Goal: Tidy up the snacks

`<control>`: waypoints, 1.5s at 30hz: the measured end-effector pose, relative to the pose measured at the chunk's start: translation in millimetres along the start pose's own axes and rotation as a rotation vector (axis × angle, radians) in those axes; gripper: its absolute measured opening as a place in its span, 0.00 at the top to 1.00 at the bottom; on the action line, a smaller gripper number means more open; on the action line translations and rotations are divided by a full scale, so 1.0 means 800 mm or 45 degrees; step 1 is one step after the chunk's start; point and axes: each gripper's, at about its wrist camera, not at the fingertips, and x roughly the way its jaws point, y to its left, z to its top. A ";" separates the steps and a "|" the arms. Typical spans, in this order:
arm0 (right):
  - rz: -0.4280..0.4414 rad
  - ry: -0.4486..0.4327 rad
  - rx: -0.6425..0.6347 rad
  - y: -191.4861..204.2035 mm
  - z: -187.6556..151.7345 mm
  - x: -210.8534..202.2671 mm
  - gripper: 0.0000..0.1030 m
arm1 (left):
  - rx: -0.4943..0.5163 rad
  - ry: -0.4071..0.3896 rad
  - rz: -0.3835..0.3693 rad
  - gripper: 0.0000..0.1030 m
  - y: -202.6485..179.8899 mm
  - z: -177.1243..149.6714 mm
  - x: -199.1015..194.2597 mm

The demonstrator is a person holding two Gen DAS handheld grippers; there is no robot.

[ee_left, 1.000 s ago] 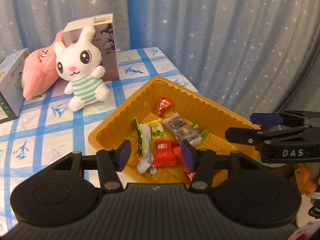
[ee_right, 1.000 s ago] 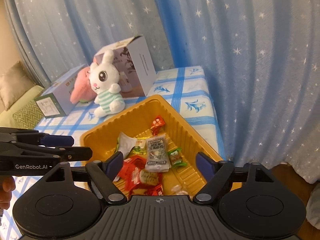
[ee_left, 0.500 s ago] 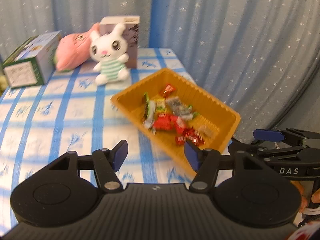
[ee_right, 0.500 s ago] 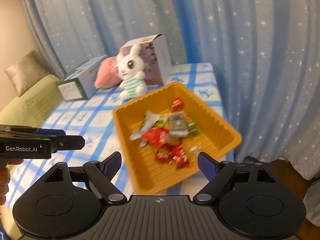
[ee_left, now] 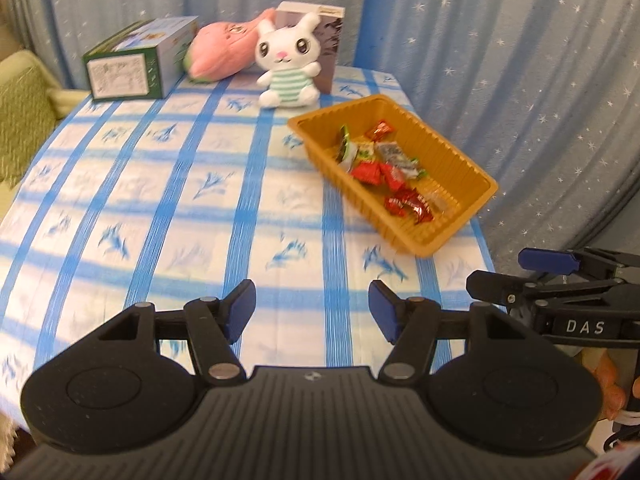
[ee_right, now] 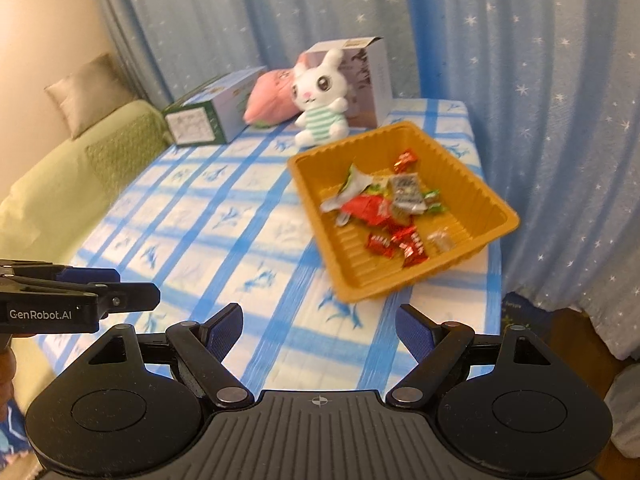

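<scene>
A desk [ee_left: 168,184] under a blue-checked white cloth fills most of both views, with star-dotted blue curtains [ee_right: 540,92] hanging behind it and along its right side. At the far end stand a green-edged box [ee_left: 132,64] lying flat, a pink plush [ee_left: 224,50], a white rabbit plush [ee_left: 286,66] in a striped shirt, and an upright box [ee_right: 360,76] behind the rabbit. Near the desk's right edge sits an orange tray [ee_left: 452,236], turned at an angle to the checks, and the snacks [ee_left: 384,172] lie loose in a heap on its floor: red wrappers, a grey packet, small green-tipped pieces. The left tool [ee_left: 312,312] hovers above bare cloth at the near edge, well apart from the tray, which lies ahead and to its right; its blue-padded jaws are spread with nothing between them. The right tool [ee_right: 318,330] is likewise spread and empty, the tray's near corner just ahead of it.
</scene>
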 end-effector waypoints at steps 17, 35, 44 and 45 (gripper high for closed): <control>0.079 0.098 -0.086 0.033 -0.033 -0.001 0.19 | -0.081 0.033 0.041 0.42 0.001 -0.059 -0.031; 0.076 0.099 -0.084 0.029 -0.036 -0.005 0.19 | -0.071 0.031 0.038 0.42 -0.008 -0.058 -0.033; 0.074 0.099 -0.084 0.030 -0.036 -0.004 0.19 | -0.073 0.032 0.038 0.42 -0.007 -0.058 -0.032; 0.074 0.099 -0.084 0.030 -0.036 -0.004 0.19 | -0.073 0.031 0.038 0.42 -0.007 -0.058 -0.032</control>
